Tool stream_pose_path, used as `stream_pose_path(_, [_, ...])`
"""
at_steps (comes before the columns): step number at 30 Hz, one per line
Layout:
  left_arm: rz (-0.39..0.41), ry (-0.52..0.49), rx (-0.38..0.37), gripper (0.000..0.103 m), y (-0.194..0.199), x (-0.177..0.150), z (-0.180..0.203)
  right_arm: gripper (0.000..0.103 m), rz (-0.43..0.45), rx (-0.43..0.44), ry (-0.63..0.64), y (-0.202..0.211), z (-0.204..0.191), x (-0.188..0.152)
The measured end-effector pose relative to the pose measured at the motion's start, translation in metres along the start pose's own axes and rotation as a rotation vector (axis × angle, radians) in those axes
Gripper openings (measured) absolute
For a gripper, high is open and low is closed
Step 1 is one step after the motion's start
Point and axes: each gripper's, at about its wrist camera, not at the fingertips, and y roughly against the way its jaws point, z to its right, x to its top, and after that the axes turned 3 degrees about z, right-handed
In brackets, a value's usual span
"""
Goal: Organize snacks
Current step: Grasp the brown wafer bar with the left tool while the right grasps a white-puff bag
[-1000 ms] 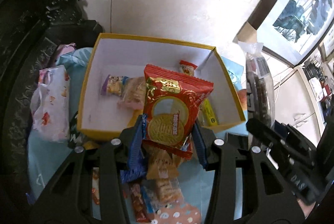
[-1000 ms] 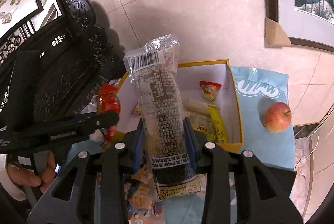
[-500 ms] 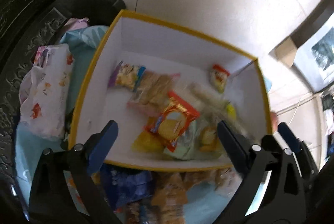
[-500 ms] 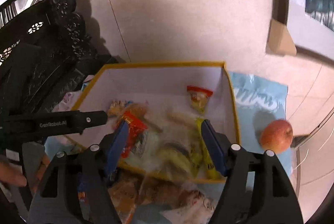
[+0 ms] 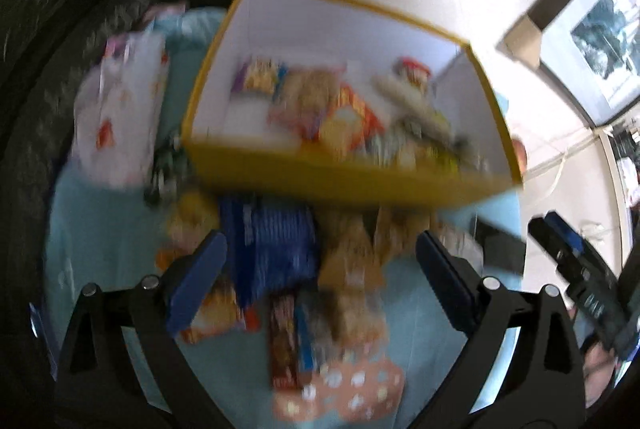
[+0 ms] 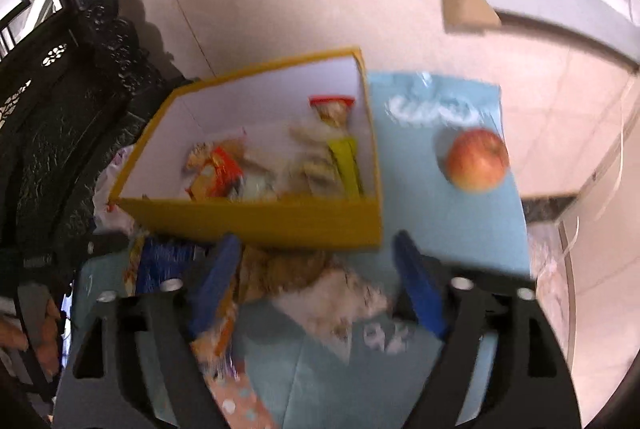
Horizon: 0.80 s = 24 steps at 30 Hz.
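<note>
A yellow box with a white inside holds several snack packets, among them the red biscuit packet. Loose snacks lie in front of it on the light blue cloth, including a blue packet and tan packets. My left gripper is open and empty above the loose pile. My right gripper is open and empty above the pile, near the box's front wall. Both views are blurred.
A red apple lies on the cloth right of the box. A white patterned bag lies left of the box. Dark carved furniture stands at the left. A pink dotted packet lies near the cloth's front.
Both grippers opened and dropped their packets into the box: the red biscuit packet from the left, the long clear packet from the right. Both have since pulled back over the loose pile.
</note>
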Motion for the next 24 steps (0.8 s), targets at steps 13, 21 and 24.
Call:
stream_pose_path(13, [-0.199,-0.096,0.079,0.097,-0.042,-0.112,-0.024,0.096,-0.089,-0.001,-0.023,0.018,0.005,-0.063])
stream_pose_path(21, [-0.226,-0.176,0.137,0.078,-0.076,-0.123,-0.013,0.096,-0.108,0.010,-0.004,0.017,-0.002,-0.065])
stream_pose_path(24, [-0.215,-0.227,0.174,0.073,-0.078,-0.124,-0.006,0.096,-0.122,0.010,0.002,0.013,-0.003,-0.065])
